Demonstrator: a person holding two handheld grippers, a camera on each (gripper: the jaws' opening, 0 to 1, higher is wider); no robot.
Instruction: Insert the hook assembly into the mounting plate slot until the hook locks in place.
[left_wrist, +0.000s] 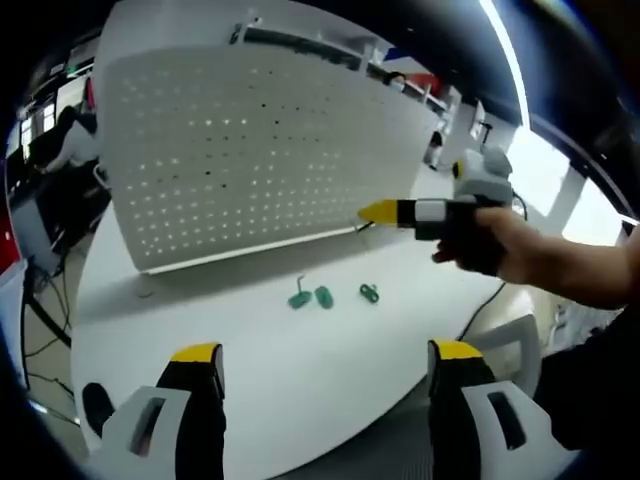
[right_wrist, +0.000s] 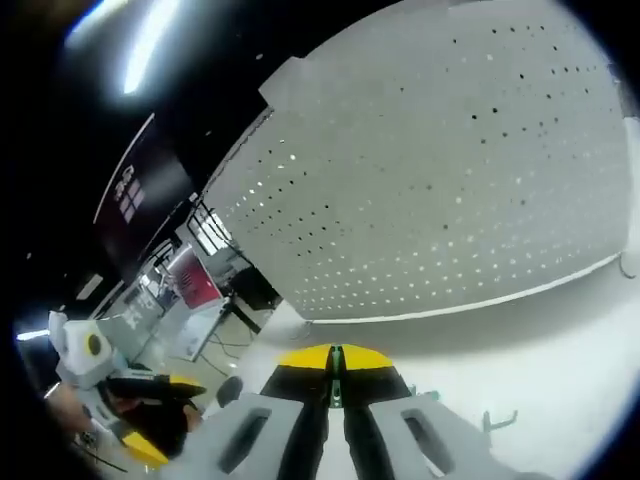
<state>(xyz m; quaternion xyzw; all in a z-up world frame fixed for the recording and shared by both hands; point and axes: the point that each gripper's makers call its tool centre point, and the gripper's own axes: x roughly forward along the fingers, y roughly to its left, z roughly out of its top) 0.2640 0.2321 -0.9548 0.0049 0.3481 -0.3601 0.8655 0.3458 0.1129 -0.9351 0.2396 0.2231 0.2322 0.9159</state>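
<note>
In the left gripper view, the left hand-held gripper (left_wrist: 325, 355) rises from the bottom with its 2 yellow-tipped jaws spread wide apart, holding nothing. Ahead of them lies a white table (left_wrist: 230, 370). On it, well beyond the jaw tips and between them, sit 3 small green hooks (left_wrist: 324, 296) close together, with a thin metal stem standing up from the leftmost one. Farther ahead, a large white pegboard (left_wrist: 250, 150) dotted with rows of small holes stands upright on the table, leaning slightly back.

To the right of the left hand-held gripper, a person's hand (left_wrist: 520, 250) holds the right hand-held gripper (left_wrist: 378, 211), whose yellow tip points toward the lower right edge of the pegboard, above the hooks. A dark cable trails across the table below it.

In the right gripper view, the right hand-held gripper (right_wrist: 335, 372) has its 2 jaws pressed together, yellow tips meeting at a thin seam; whether anything is pinched cannot be told. The pegboard (right_wrist: 450, 180) looms just ahead. A small green hook (right_wrist: 500, 420) lies on the table to the right of the jaws. The left hand-held gripper (right_wrist: 150, 415) appears at lower left.
</note>
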